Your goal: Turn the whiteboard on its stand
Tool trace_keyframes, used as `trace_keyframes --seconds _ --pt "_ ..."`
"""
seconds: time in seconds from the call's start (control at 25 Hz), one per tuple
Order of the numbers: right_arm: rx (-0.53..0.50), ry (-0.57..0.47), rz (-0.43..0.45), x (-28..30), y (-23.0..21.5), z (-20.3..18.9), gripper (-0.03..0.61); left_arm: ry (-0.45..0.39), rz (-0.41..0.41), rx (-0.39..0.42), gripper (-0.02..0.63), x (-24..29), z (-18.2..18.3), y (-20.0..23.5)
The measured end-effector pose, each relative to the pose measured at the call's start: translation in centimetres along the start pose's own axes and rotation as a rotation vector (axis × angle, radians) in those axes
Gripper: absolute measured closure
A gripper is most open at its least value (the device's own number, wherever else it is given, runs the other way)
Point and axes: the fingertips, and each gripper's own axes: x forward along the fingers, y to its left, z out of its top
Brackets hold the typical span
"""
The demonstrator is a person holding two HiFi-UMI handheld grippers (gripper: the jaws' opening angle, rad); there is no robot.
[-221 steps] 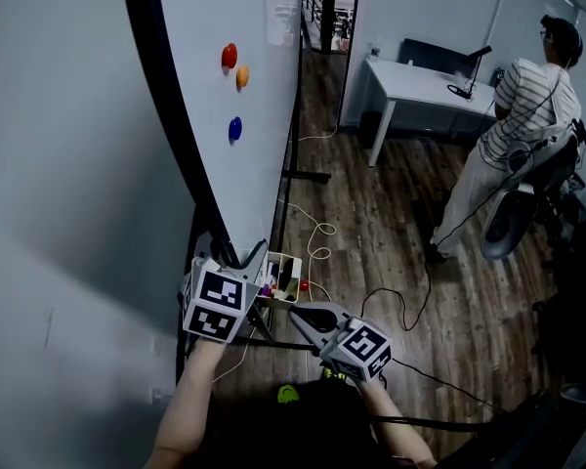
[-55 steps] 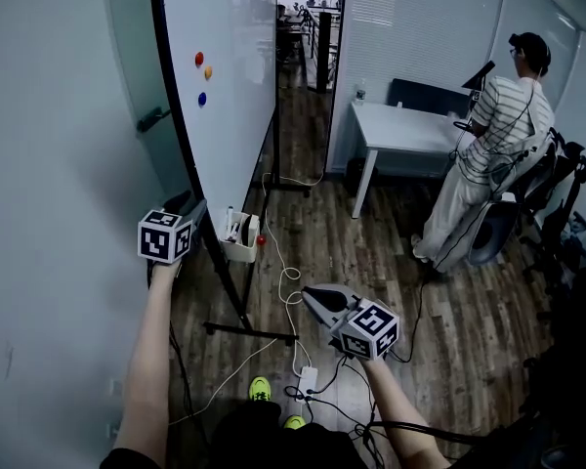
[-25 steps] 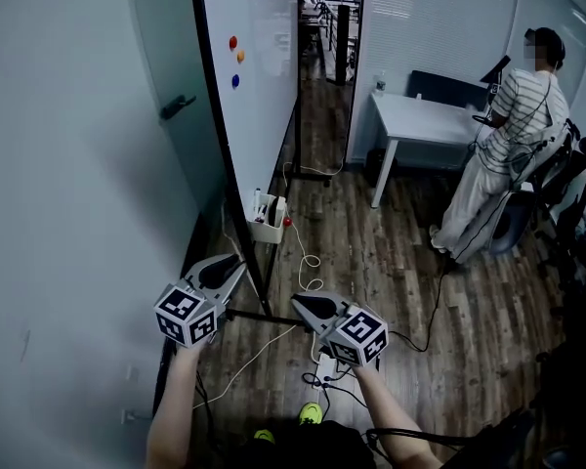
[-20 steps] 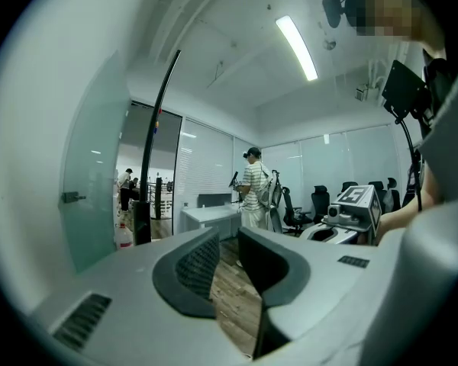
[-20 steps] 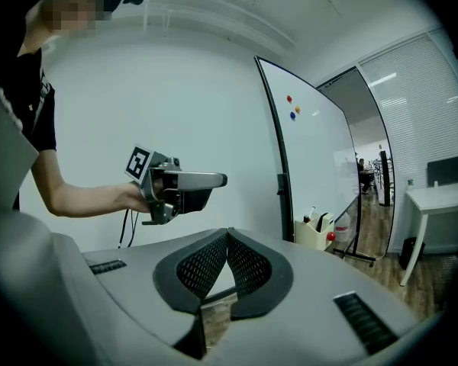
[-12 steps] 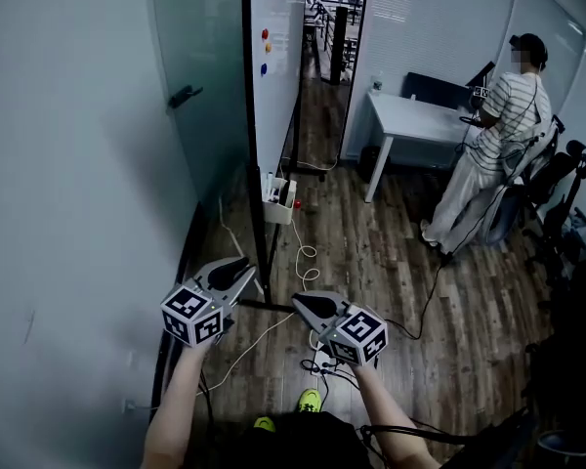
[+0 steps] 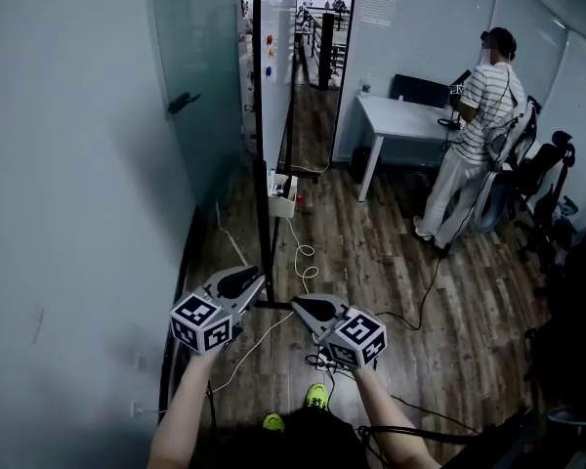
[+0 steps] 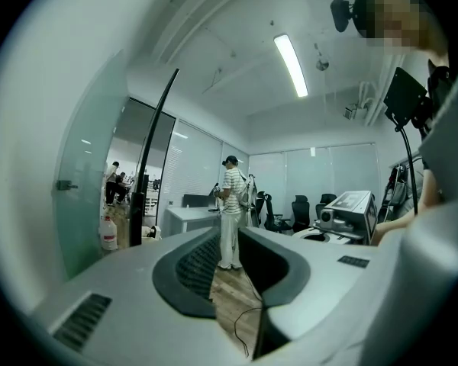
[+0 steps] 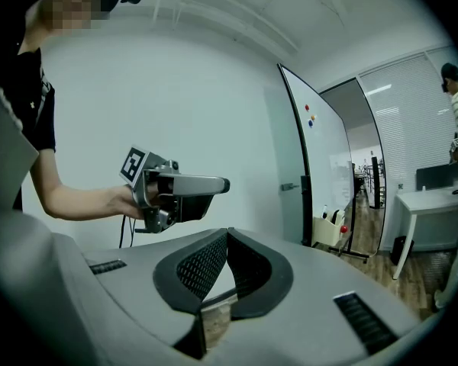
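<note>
The whiteboard (image 7: 273,76) stands nearly edge-on in the head view. Its black side post (image 7: 259,164) runs down to a foot on the floor, and coloured magnets (image 7: 269,52) sit on its face. A white pen tray (image 7: 283,195) hangs at its lower edge. In the right gripper view the whiteboard (image 9: 328,174) shows more of its face. My left gripper (image 7: 246,283) hovers low near the stand's foot, jaws a narrow gap apart and empty. My right gripper (image 7: 306,308) is beside it, shut on nothing. Neither touches the board.
A frosted glass door (image 7: 181,101) and a plain wall run along the left. Cables (image 7: 303,257) and a power strip (image 7: 322,360) lie on the wood floor. A person in a striped shirt (image 7: 474,154) stands at a white desk (image 7: 400,115) beside office chairs (image 7: 537,174).
In the head view the whiteboard's face has narrowed to almost edge-on, and its tray now sits farther off. Both grippers stay low, side by side and empty.
</note>
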Motion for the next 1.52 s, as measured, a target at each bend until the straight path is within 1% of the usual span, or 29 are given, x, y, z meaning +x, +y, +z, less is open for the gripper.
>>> trace_keyframes --seconds 0.2,0.52,0.68,0.8,1.16,1.32,1.52 --pt "0.014 -0.004 -0.039 -1.3 2.4 -1.0 0.584 0.006 -0.037 -0.017 0.522 -1.6 -1.5 -1.9" --pt "0.042 0.051 -0.072 -2.4 5.7 -4.5 0.584 0.014 -0.1 -0.077 0.522 -2.9 -4.8 -4.9" --pt "0.057 0.052 -0.083 -2.7 6.7 -5.0 0.584 0.03 -0.114 -0.096 0.522 -3.8 -6.0 -5.7" --pt "0.058 0.051 -0.073 -2.6 7.6 -4.7 0.584 0.038 -0.112 -0.107 0.522 -4.5 -6.3 -6.0" --pt "0.069 0.015 -0.023 -2.1 10.1 -3.9 0.584 0.049 -0.071 -0.142 0.522 -7.7 -7.8 -6.7" --pt "0.036 0.012 -0.013 -1.5 10.3 -3.4 0.586 0.058 -0.059 -0.146 0.522 -8.3 -8.6 -6.4" --pt "0.007 0.013 0.0 -0.8 10.7 -2.8 0.586 0.051 -0.06 -0.143 0.522 -8.5 -8.4 -6.0"
